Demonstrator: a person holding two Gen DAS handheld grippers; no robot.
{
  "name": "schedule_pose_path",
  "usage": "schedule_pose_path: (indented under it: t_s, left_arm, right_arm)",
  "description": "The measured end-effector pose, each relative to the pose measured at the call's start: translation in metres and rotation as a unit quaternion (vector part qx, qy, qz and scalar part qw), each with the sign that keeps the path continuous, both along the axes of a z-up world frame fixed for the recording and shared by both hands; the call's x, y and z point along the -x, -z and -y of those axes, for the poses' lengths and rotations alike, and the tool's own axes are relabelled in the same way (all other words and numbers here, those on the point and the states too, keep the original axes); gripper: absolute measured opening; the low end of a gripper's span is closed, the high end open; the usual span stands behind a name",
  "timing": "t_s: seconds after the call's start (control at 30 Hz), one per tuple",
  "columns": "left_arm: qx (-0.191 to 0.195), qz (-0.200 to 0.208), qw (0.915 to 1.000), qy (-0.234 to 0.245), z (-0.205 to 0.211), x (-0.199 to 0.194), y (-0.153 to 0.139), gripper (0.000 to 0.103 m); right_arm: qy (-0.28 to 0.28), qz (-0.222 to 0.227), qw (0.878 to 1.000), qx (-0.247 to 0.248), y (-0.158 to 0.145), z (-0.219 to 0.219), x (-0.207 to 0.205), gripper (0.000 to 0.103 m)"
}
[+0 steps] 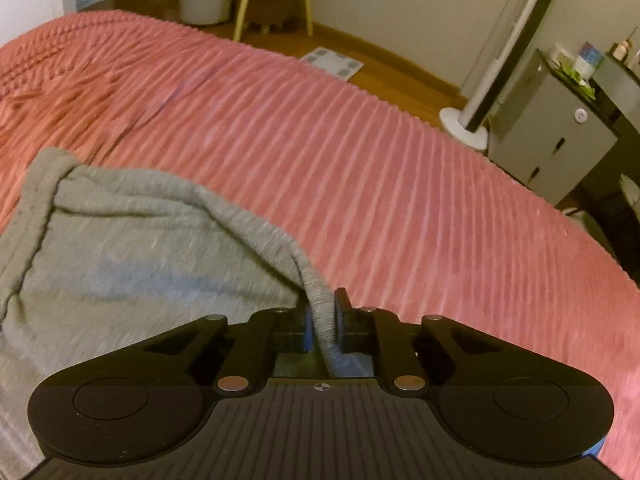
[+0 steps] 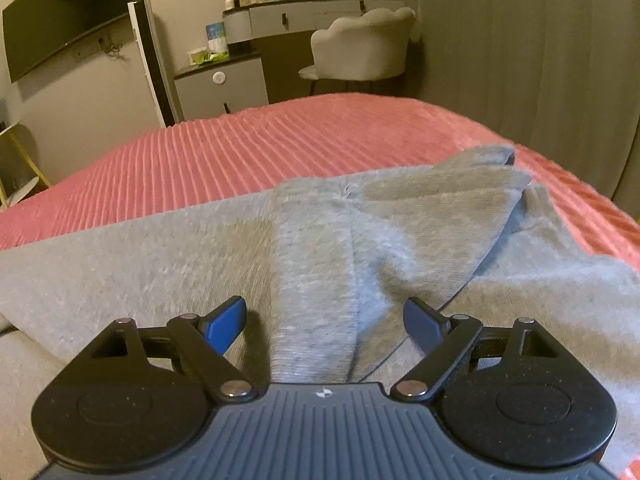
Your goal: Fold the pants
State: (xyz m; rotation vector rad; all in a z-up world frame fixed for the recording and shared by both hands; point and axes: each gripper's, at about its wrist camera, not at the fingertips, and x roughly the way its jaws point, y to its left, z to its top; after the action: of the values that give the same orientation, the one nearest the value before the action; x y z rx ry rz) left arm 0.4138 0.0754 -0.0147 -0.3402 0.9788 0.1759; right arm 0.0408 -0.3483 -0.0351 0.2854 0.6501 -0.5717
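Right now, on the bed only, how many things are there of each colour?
Grey: 1, the pants, held by the left gripper; the right gripper is open above them.
Pink: 1, the bedspread.
Total: 2.

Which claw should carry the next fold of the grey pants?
Left, probably: the left claw is already shut on an edge of the grey pants, while the right claw is open above flat fabric.
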Motion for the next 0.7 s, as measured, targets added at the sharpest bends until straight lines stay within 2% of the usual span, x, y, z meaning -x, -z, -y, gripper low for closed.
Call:
schedule_pose_path:
  t_s: [0.13, 0.2, 0.23, 0.3, 0.33, 0.4, 0.43, 0.47, 0.5, 0.57, 0.63, 0.7]
  left_arm:
    - [0.020, 0.035, 0.9992, 0.001, -0.010, 0.027, -0.018, 0.010]
    - [0.025, 0.050, 0.9984, 0.011, -0.014, 0.044, -0.030, 0.010]
    - [0.028, 0.056, 0.9979, 0.015, -0.016, 0.053, -0.036, 0.010]
    - [0.035, 0.066, 0.9969, 0.024, -0.021, 0.068, -0.049, 0.010]
    - [0.042, 0.071, 0.9962, 0.027, -0.025, 0.078, -0.055, 0.010]
    - [0.058, 0.076, 0.9949, 0.031, -0.033, 0.096, -0.066, 0.010]
    - [0.065, 0.072, 0.9950, 0.025, -0.037, 0.104, -0.072, 0.010]
    - [0.074, 0.076, 0.9939, 0.028, -0.041, 0.112, -0.078, 0.010]
    - [0.085, 0.086, 0.9921, 0.034, -0.047, 0.122, -0.087, 0.010]
    - [0.101, 0.107, 0.9883, 0.039, -0.057, 0.145, -0.104, 0.010]
    - [0.111, 0.131, 0.9841, 0.046, -0.064, 0.171, -0.120, 0.010]
    - [0.107, 0.152, 0.9810, 0.056, -0.065, 0.205, -0.131, 0.010]
  right_arm:
    - [0.011, -0.003, 0.999, 0.038, -0.005, -0.002, -0.001, 0.085]
    - [0.010, -0.015, 0.998, 0.057, -0.005, -0.006, -0.006, 0.077]
    - [0.006, -0.026, 0.998, 0.064, -0.004, -0.007, -0.010, 0.066]
    - [0.005, -0.043, 0.997, 0.069, 0.001, -0.009, -0.018, 0.064]
    - [0.006, -0.049, 0.996, 0.075, 0.003, -0.009, -0.021, 0.057]
    - [0.001, -0.048, 0.995, 0.091, 0.005, -0.011, -0.021, 0.027]
    - [0.003, -0.042, 0.995, 0.093, 0.002, -0.010, -0.017, 0.008]
    - [0.010, -0.034, 0.996, 0.079, -0.004, -0.006, -0.013, 0.008]
    - [0.018, -0.006, 0.999, 0.042, -0.014, 0.004, -0.004, 0.008]
    - [0.035, 0.069, 0.997, -0.019, -0.037, 0.022, 0.021, 0.008]
    - [0.056, 0.133, 0.988, -0.050, -0.060, 0.036, 0.050, 0.008]
    - [0.083, 0.176, 0.978, -0.069, -0.080, 0.046, 0.083, 0.008]
